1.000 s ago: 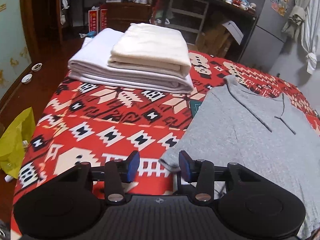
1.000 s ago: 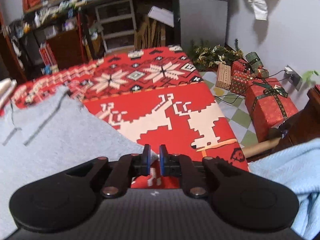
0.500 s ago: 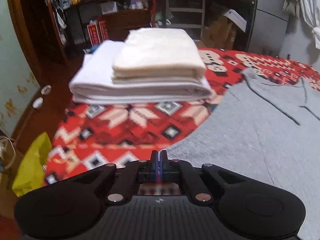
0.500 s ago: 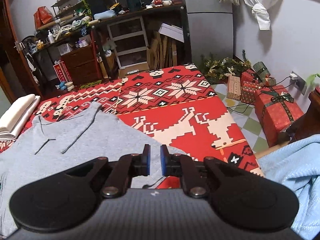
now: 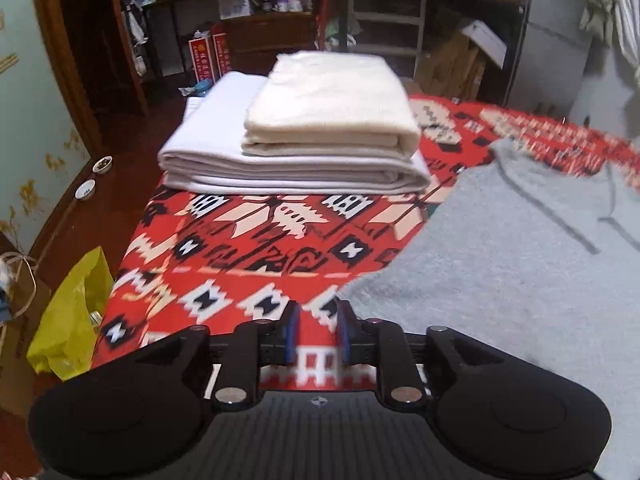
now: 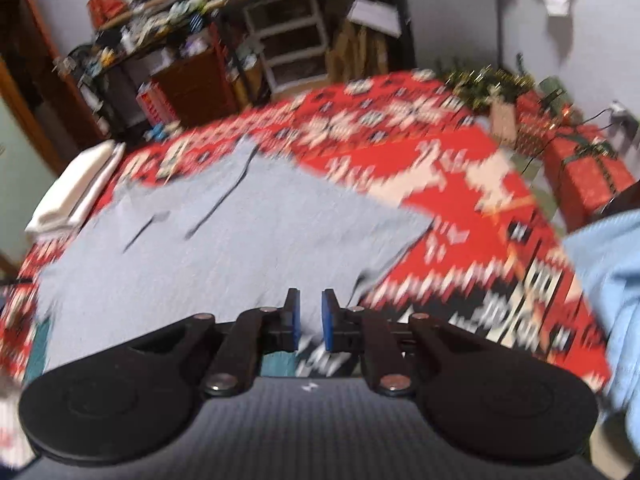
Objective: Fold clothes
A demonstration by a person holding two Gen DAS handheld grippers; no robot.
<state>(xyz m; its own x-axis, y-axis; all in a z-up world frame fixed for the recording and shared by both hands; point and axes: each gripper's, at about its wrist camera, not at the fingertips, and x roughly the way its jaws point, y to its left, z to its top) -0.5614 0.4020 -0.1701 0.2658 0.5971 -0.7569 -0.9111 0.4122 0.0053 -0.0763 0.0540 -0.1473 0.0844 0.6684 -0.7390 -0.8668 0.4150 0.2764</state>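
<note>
The gray shirt (image 5: pixel 520 264) lies flat on the red patterned cloth (image 5: pixel 248 248) of the desk, to the right of two folded cloths (image 5: pixel 304 148) stacked at the far left corner. The left tool (image 5: pixel 316 334) is released and holds nothing, just beside the shirt's near left edge. The right tool (image 6: pixel 307 320) is also released and empty, above the shirt's near right part. To fold well, I think each tool should pinch one near corner at the same level and carry the edge evenly, so no wrinkle forms.
</note>
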